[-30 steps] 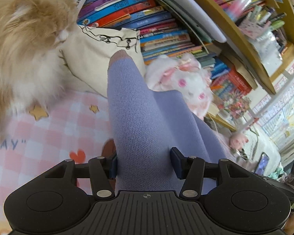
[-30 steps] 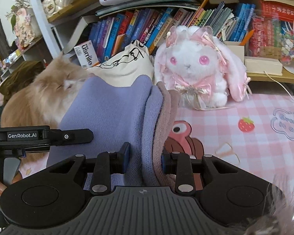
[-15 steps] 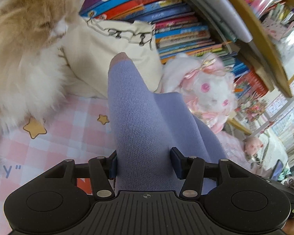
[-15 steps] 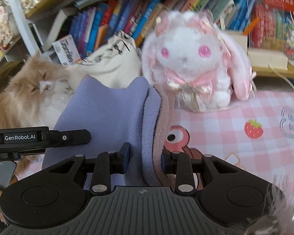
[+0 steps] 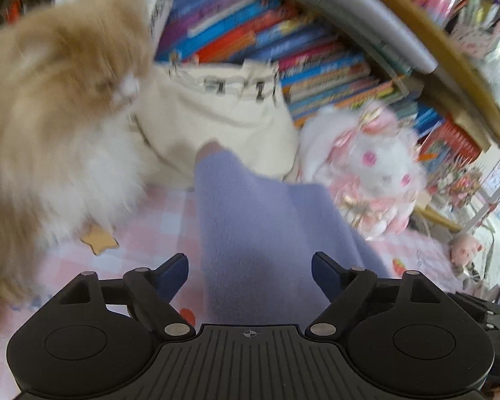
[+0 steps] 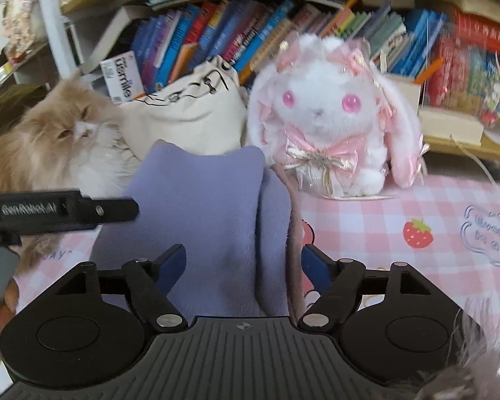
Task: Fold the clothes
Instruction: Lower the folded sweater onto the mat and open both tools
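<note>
Both grippers, left [image 5: 250,268] and right [image 6: 243,263], had fingers spread around the lilac garment [image 6: 203,220], cat [image 6: 50,146] at left

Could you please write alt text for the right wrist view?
The open right gripper straddles a folded lavender garment lying on a pink checked cloth. Behind it sit a fluffy orange cat, a cream bag and a white-and-pink plush rabbit before shelves of books.
</note>
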Tool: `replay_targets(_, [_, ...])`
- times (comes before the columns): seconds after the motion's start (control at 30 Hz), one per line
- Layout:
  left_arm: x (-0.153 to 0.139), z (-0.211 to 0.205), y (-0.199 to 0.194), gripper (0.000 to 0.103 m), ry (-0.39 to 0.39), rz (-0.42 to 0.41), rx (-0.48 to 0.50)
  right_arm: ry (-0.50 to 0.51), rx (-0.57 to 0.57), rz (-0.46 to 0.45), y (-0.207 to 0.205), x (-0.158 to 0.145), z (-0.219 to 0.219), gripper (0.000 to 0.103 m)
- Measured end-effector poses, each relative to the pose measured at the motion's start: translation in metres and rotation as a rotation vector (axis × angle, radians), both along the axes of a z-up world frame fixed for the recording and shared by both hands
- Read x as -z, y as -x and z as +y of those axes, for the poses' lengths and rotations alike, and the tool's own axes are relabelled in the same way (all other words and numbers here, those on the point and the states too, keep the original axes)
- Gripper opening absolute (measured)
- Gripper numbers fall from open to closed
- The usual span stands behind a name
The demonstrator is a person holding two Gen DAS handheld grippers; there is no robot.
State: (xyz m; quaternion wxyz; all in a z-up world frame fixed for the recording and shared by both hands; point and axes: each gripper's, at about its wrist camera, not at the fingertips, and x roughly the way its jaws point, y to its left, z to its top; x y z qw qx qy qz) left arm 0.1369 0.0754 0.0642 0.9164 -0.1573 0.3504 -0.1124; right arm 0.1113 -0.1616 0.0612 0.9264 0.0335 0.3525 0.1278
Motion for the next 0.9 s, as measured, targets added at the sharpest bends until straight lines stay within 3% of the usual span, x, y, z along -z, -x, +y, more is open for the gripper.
replay_targets(0.07, [-0.005,-0.001,0.011,0.085,-0.009,-0.015,-0.006,0.014,0.002,-0.019,0.013,-0.002,-0.002,0.082])
replay_targets(0.17, [-0.007,-0.002,0.035,0.093,-0.022,-0.009,-0.030,0.034,0.005,-0.046,0.033,-0.005,-0.006,0.085])
replay_targets(0.3, [0.000,-0.008,0.067,0.093,-0.043,0.024,-0.065,0.062,0.021,-0.072,0.062,-0.005,-0.012,0.086])
replay_targets(0.47, [0.009,-0.024,0.106,0.095,-0.157,0.009,-0.121,0.079,0.095,-0.055,0.096,0.003,-0.017,0.088])
replay_targets(0.6, [0.012,-0.038,0.134,0.098,-0.260,-0.048,-0.137,0.105,0.148,-0.065,0.120,0.010,-0.015,0.094])
replay_targets(0.9, [0.019,-0.057,0.167,0.099,-0.328,-0.051,-0.116,0.151,0.130,-0.107,0.153,0.019,-0.001,0.100])
